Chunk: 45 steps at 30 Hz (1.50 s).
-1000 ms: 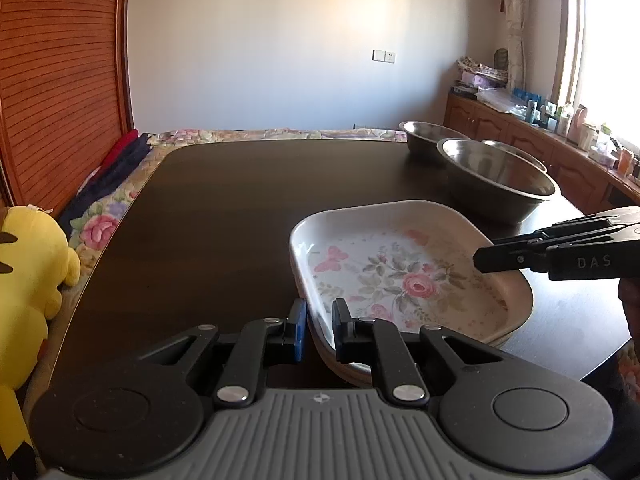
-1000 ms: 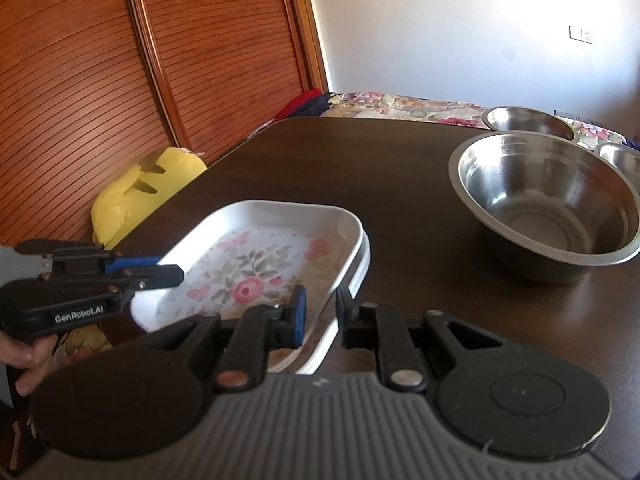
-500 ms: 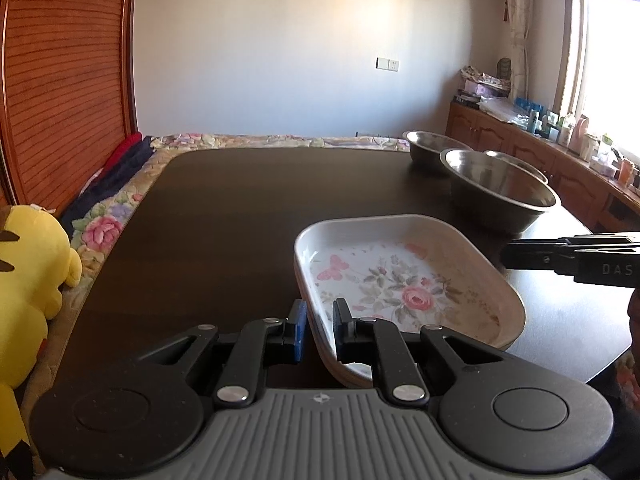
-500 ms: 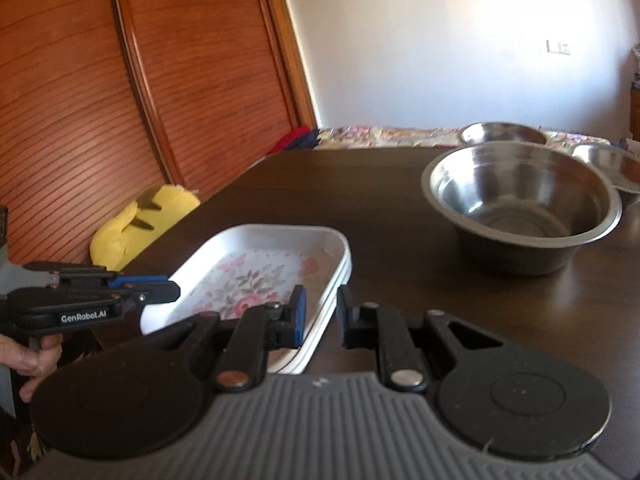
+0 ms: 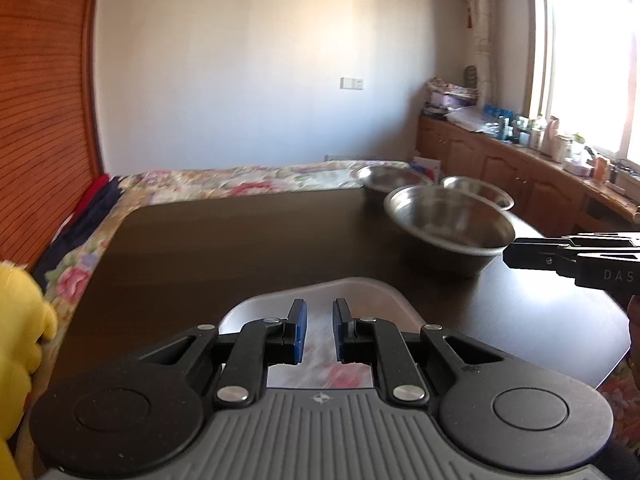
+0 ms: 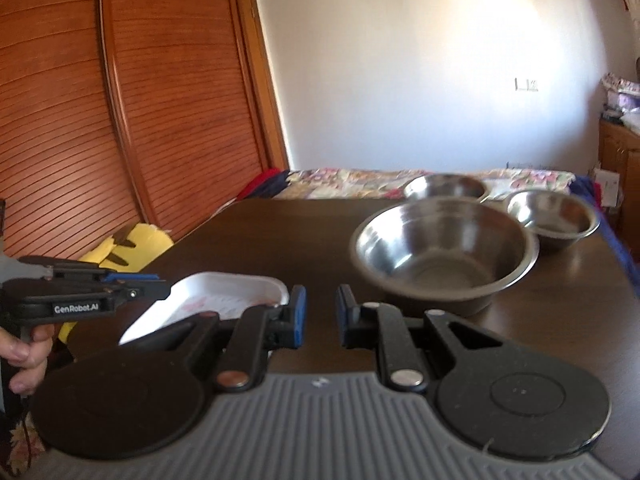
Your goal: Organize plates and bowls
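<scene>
Both tools hang over the near edge of the dark table (image 5: 248, 248); the left hand-held gripper (image 5: 319, 330) has its blue pads drawn narrow, a slim gap between them and nothing in it; below it, at the near edge, lies the floral plate (image 5: 360, 292), white-rimmed and blurred; the right hand-held gripper (image 6: 321, 316) is just as narrow and empty, pointing across the table toward the bowls; the large steel bowl (image 6: 444, 252) stands near the table's right side; two smaller steel bowls sit behind it toward the far right corner, one (image 6: 446, 188) at the far edge, the other (image 6: 554, 216) at the right edge; whether they touch I cannot tell; a yellow plush toy (image 6: 132, 244) rests off the left edge; a hand (image 6: 24, 354) grips the left tool's handle.
</scene>
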Each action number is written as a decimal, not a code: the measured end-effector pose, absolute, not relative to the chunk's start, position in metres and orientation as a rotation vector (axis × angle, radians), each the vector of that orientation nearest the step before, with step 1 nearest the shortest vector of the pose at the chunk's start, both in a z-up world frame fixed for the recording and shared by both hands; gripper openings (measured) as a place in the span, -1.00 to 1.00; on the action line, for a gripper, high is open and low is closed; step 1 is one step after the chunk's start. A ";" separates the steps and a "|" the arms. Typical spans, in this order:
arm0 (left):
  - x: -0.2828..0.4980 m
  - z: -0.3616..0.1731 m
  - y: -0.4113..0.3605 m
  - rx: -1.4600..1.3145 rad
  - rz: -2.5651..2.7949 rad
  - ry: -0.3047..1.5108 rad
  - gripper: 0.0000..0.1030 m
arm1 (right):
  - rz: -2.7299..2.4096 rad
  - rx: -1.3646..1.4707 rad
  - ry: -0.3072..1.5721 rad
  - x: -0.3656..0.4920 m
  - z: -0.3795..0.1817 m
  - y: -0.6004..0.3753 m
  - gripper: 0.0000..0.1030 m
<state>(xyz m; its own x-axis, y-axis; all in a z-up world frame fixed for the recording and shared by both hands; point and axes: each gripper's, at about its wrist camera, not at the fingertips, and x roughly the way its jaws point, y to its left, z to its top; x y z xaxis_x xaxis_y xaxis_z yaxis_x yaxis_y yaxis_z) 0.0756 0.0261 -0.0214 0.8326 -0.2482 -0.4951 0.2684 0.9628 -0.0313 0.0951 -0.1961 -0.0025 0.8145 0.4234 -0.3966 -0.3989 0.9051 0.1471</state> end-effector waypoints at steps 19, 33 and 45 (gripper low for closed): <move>0.157 -0.028 -0.068 0.064 -0.353 0.553 0.15 | 0.315 0.067 0.402 0.166 -0.019 -0.282 0.02; 0.185 -0.031 -0.076 0.000 -0.327 0.583 0.21 | 0.360 0.127 0.429 0.205 -0.040 -0.293 0.04; 0.202 -0.036 -0.082 0.001 -0.333 0.604 0.20 | 0.352 0.124 0.438 0.209 -0.042 -0.293 0.04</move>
